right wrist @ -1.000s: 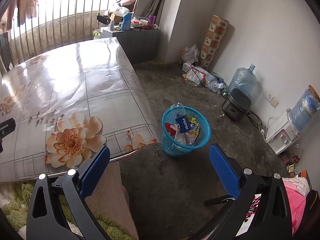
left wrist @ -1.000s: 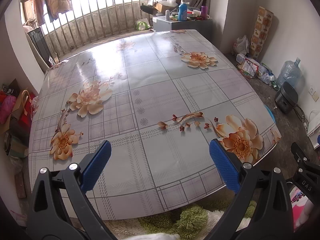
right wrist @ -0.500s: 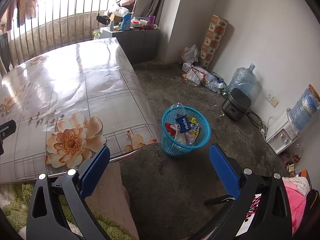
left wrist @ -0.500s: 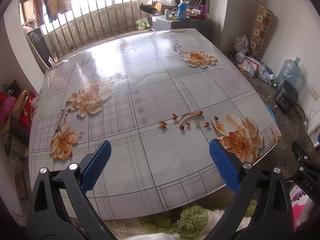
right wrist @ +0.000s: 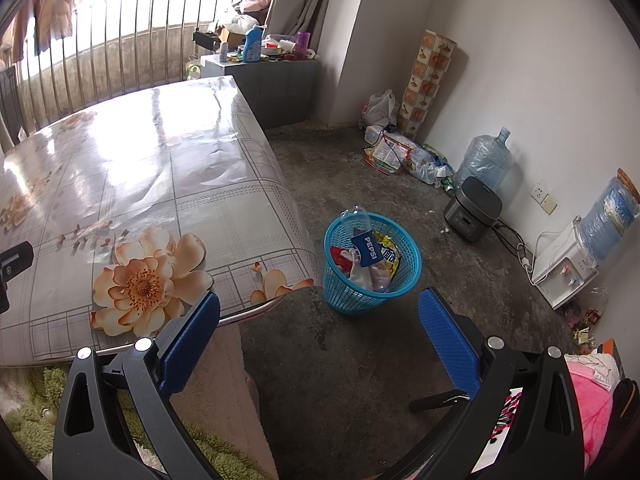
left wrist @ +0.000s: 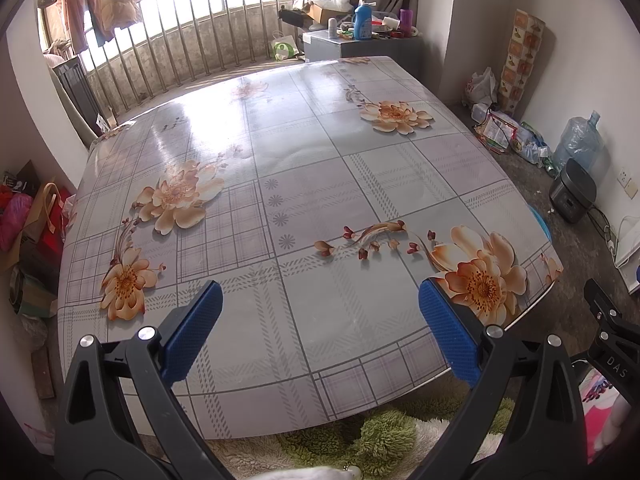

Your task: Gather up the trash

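Stillness is the only news: compared with the pictures from a moment ago, nothing has shifted in either view. From the left wrist, the left gripper (left wrist: 320, 312) hangs with its blue pads spread wide and nothing between them, over the near edge of the flowered table (left wrist: 304, 184), whose top shows no litter. From the right wrist, the right gripper (right wrist: 319, 312) is likewise agape and empty, facing the blue basket (right wrist: 408, 276) on the floor just beside the table corner; a Pepsi bottle (right wrist: 362, 240) and wrappers already lie inside. Collection looks finished here, though the packets by the far wall (right wrist: 396, 156) may be rubbish too; hard to tell.
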A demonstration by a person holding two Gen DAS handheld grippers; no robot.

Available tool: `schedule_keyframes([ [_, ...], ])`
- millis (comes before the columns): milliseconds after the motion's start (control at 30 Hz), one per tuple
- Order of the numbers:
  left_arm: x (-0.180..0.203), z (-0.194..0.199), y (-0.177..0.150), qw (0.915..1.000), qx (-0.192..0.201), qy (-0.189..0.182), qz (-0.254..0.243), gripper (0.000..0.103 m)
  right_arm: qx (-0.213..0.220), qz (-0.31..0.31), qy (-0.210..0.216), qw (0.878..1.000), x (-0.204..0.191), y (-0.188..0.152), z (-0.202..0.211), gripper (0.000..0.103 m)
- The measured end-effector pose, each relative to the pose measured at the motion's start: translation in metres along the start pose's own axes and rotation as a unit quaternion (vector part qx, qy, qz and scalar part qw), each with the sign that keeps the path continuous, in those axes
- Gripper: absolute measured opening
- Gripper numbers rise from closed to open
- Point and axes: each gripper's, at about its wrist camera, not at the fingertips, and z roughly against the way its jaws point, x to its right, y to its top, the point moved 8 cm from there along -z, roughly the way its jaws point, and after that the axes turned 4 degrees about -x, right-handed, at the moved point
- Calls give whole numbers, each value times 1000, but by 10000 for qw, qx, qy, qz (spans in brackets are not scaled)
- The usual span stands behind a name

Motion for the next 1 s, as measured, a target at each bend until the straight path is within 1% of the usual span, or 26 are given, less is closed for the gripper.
schedule_keyframes([
  [800,1,1,-1,10000,-6,3,-8,94,0,-8,7,10000,-1,0,1,97],
  [1000,0,-1,-3,10000,-34,-28,-23,94,-9,12,65,10000,-10,3,3,97],
])
